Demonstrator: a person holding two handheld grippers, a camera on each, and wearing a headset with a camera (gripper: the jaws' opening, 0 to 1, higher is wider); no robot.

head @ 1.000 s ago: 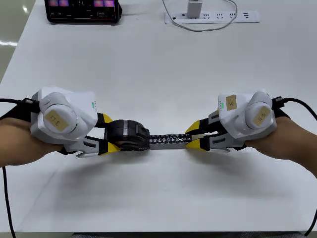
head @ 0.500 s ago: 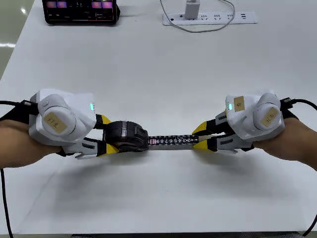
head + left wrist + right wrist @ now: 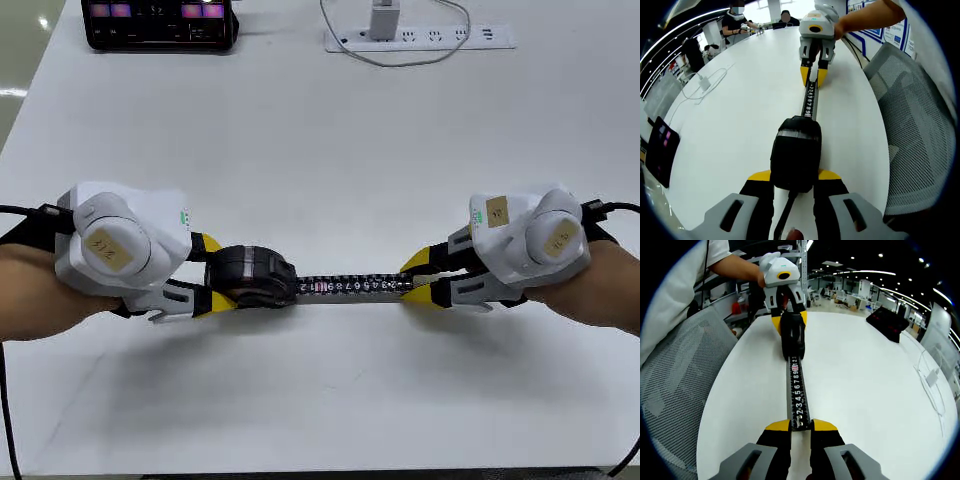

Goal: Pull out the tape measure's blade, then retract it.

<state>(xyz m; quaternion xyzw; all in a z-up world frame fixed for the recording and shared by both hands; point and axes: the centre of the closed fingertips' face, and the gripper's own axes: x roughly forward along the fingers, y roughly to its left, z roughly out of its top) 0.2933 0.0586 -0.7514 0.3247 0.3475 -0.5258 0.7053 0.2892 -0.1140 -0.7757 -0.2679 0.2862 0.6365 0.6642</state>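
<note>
A black tape measure case [image 3: 250, 276] rests on the white table [image 3: 330, 140], and my left gripper [image 3: 218, 272] is shut on it; its yellow-tipped jaws clamp both sides of the case [image 3: 796, 153]. The dark blade [image 3: 355, 286] with white numbers runs from the case to the right. My right gripper [image 3: 416, 277] is shut on the blade's end, and the blade [image 3: 796, 392] leads straight from its jaws back to the case [image 3: 792, 335]. The left gripper view looks along the blade [image 3: 810, 102] to the right gripper [image 3: 813, 75].
A power strip [image 3: 420, 36] with a white charger and cable lies at the table's far edge. A black device with a lit screen [image 3: 160, 22] sits at the far left. A grey mesh chair [image 3: 912, 125] stands beside the table. People are at the far end [image 3: 740, 20].
My right gripper has drawn further right with the blade's end, so more of the blade is out of the case. The left gripper and case have stayed in place.
</note>
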